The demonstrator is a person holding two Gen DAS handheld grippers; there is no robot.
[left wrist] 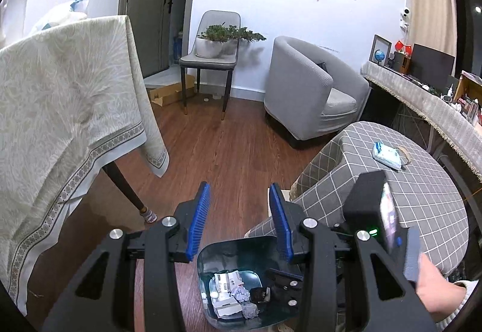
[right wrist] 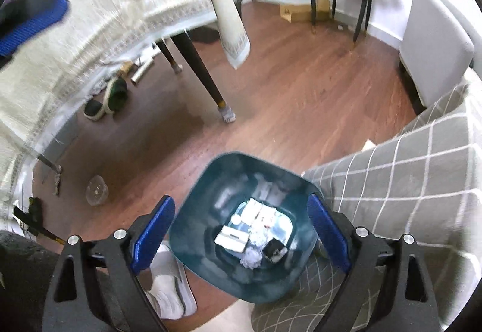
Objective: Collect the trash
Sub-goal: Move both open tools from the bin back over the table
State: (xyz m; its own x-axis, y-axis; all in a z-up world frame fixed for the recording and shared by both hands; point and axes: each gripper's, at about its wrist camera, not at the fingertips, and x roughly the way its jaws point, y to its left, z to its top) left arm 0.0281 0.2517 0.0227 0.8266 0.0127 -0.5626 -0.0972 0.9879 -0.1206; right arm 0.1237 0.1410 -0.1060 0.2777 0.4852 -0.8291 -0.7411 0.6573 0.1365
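Observation:
A teal waste bin (right wrist: 192, 229) stands on the wood floor beside a checked-cloth table (right wrist: 406, 181). Its bottom holds trash (right wrist: 256, 235): crumpled paper, small white cartons and a black item. My right gripper (right wrist: 241, 199) hangs above the bin, open wide, with nothing between its blue pads. My left gripper (left wrist: 239, 187) is higher, above the bin (left wrist: 211, 259). Its pads stand a small gap apart and hold nothing. The right gripper's black body (left wrist: 367, 202) and the hand holding it show at the right of the left wrist view. A wipes pack (left wrist: 387, 154) lies on the checked cloth.
A table under a cream cloth (left wrist: 60, 106) stands left, its leg (left wrist: 129, 190) close by. A grey armchair (left wrist: 310, 91) and a chair with a potted plant (left wrist: 211, 58) are farther back. A clear cup (right wrist: 97, 190), shoes (right wrist: 111, 97) and a white slipper (right wrist: 168, 296) lie on the floor.

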